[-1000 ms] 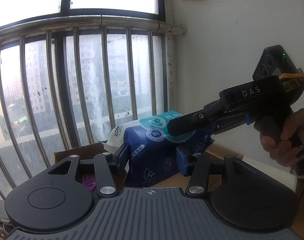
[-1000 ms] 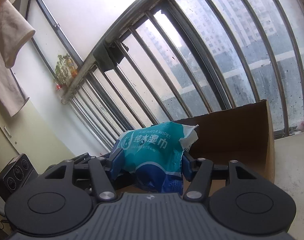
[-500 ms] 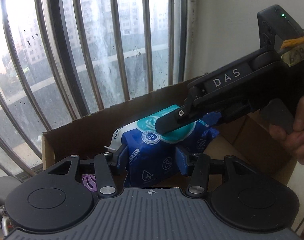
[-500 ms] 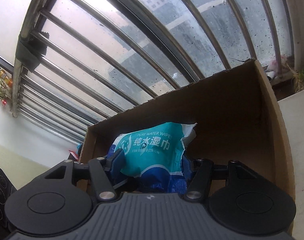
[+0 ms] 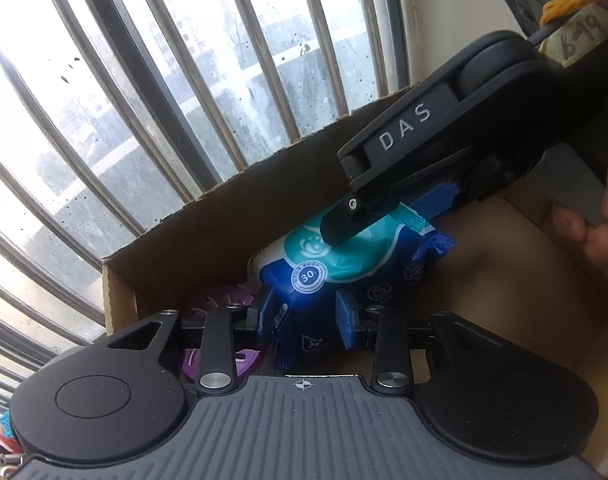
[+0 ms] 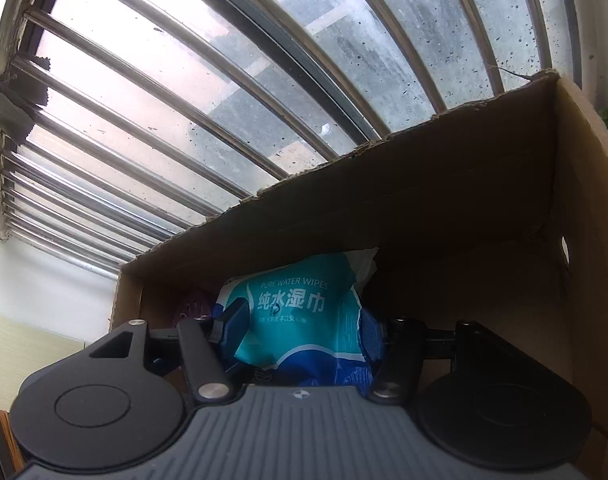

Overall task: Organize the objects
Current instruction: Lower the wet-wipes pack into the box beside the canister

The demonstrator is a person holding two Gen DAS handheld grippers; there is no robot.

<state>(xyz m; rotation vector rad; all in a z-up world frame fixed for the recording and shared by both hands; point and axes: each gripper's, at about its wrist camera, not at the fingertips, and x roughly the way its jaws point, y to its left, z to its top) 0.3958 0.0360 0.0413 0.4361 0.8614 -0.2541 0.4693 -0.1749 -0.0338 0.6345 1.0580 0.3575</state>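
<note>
A blue and teal pack of wet wipes (image 5: 335, 276) is held by both grippers inside an open cardboard box (image 5: 224, 216). My left gripper (image 5: 305, 316) is shut on its blue lower end. My right gripper (image 6: 300, 328) is shut on its teal top part (image 6: 300, 304); in the left wrist view its black body (image 5: 443, 144) reaches in from the upper right. The pack sits low in the box (image 6: 443, 184), near the back wall.
A purple round object (image 5: 224, 336) lies in the box's left corner, also visible in the right wrist view (image 6: 190, 306). A barred window (image 5: 164, 80) stands right behind the box. A white wall is to the right.
Both grippers have carried the wipes pack forward and down into the cardboard box. The box walls now surround the pack.
</note>
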